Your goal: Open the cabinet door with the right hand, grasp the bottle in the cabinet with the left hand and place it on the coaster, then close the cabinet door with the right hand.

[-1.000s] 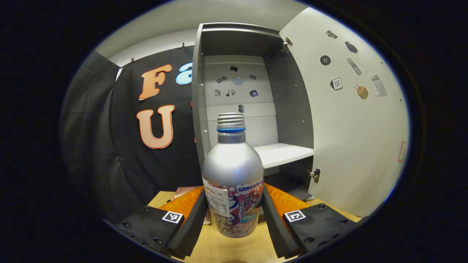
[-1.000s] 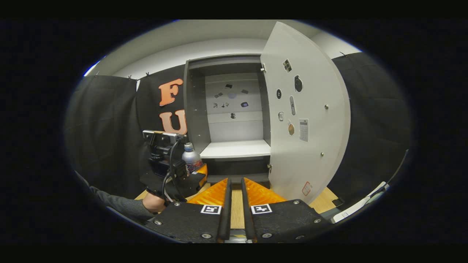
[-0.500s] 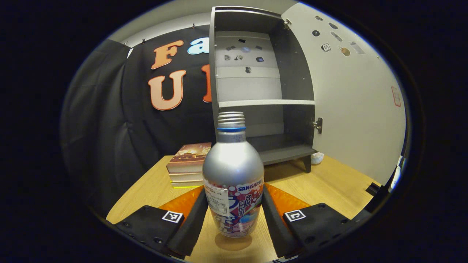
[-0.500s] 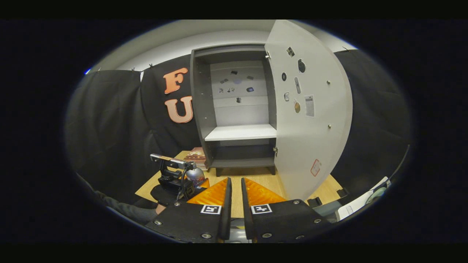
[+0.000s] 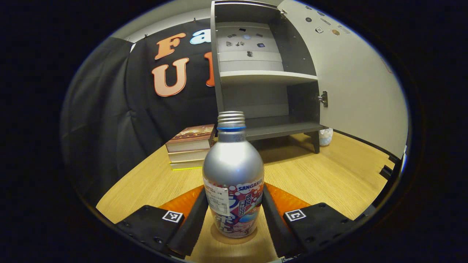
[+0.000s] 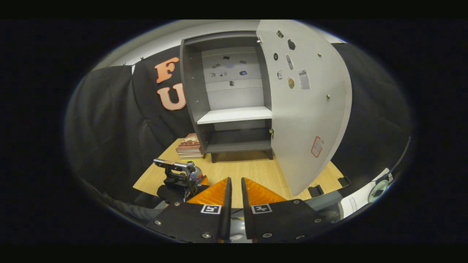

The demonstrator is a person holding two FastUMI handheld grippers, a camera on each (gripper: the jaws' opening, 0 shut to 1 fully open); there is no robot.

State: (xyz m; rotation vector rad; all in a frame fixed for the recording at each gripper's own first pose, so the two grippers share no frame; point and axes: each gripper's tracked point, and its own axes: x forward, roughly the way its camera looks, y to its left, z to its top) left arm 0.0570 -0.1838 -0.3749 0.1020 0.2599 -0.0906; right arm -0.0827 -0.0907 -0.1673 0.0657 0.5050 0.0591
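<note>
Right now the silver aluminium bottle with the blue neck ring and printed label point(image 5: 233, 175) stands upright between the two fingers of the left gripper point(image 5: 233, 215), which press on its lower body from either side. Its long axis runs vertically, straight up the middle of the left gripper view, and its base sits over a round tan disc on the light wooden table point(image 5: 329, 175), which I take to be the coaster point(image 5: 234, 238). Whether the base already rests on that disc or hangs just above it, I cannot tell; the shadow under it is tight, so it looks very close.

What the coming move depends on is exactly this: the bottle is directly above the coaster, centred, so the release should need only a straight lowering, if any, and a spreading of the fingers, with no sideways shift.

Farther off, the grey two-shelf cabinet point(image 6: 234, 120) stands with its pale grey door point(image 6: 307, 109) swung wide to the right. A stack of books point(image 5: 190, 148) lies beside the cabinet's left foot.

The right gripper point(image 6: 234, 197) holds nothing, its fingers nearly together with a thin gap. It points toward the cabinet, well short of the door, and it is the nearer hand to it.
</note>
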